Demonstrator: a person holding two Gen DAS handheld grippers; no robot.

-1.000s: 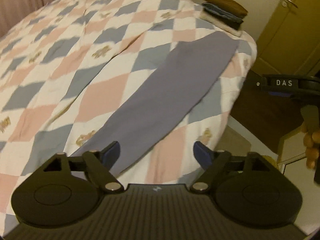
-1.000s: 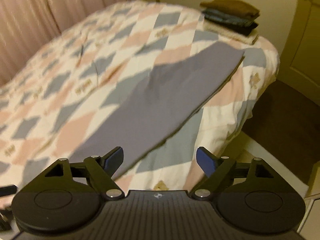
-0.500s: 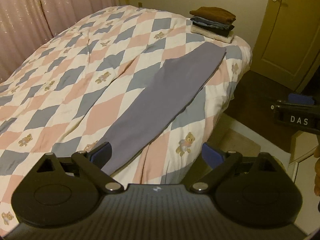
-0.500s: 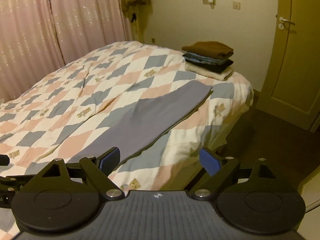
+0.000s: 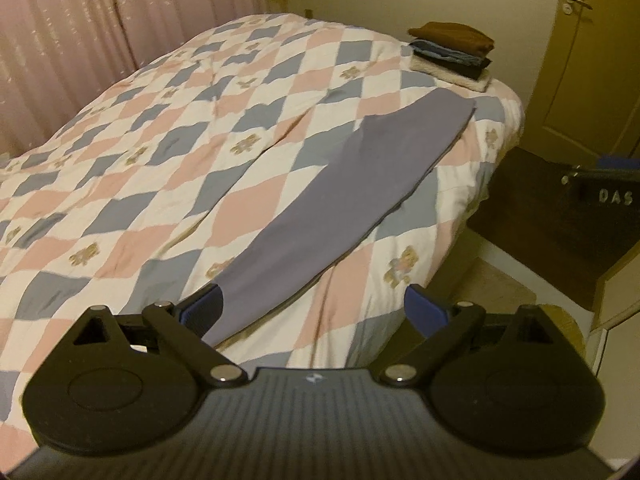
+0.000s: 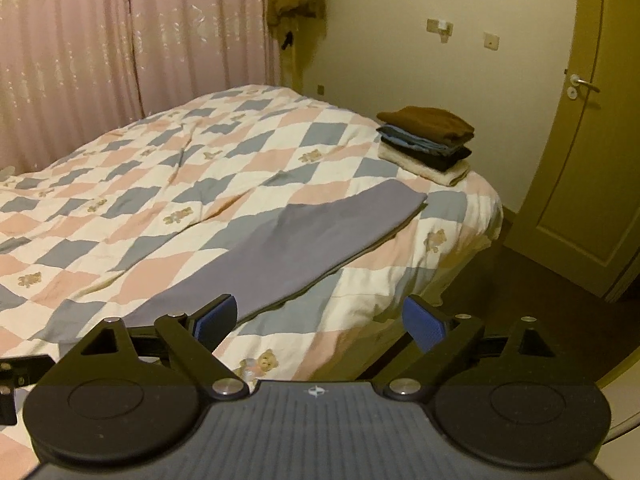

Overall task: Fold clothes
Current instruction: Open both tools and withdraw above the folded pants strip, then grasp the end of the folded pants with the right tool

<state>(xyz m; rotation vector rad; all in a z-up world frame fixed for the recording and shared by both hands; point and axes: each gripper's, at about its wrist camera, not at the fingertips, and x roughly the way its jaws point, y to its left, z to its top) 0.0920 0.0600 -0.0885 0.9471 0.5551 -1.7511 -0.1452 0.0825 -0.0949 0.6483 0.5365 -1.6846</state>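
Observation:
A long grey-purple garment (image 5: 352, 200) lies flat and folded lengthwise along the right side of the bed; it also shows in the right wrist view (image 6: 304, 248). My left gripper (image 5: 312, 312) is open and empty, held above the garment's near end. My right gripper (image 6: 320, 322) is open and empty, above the bed's near corner with the garment ahead. The right gripper's body shows at the right edge of the left wrist view (image 5: 608, 188).
The checked pink, grey and white quilt (image 5: 160, 168) covers the bed. A stack of folded clothes (image 6: 428, 140) sits at the far right corner, also in the left wrist view (image 5: 452, 54). Pink curtains (image 6: 120, 48) hang behind. A door (image 6: 592, 160) and dark floor lie right.
Both grippers have pulled back and risen from the garment, so more of the room shows. Both stay open. The garment has not moved.

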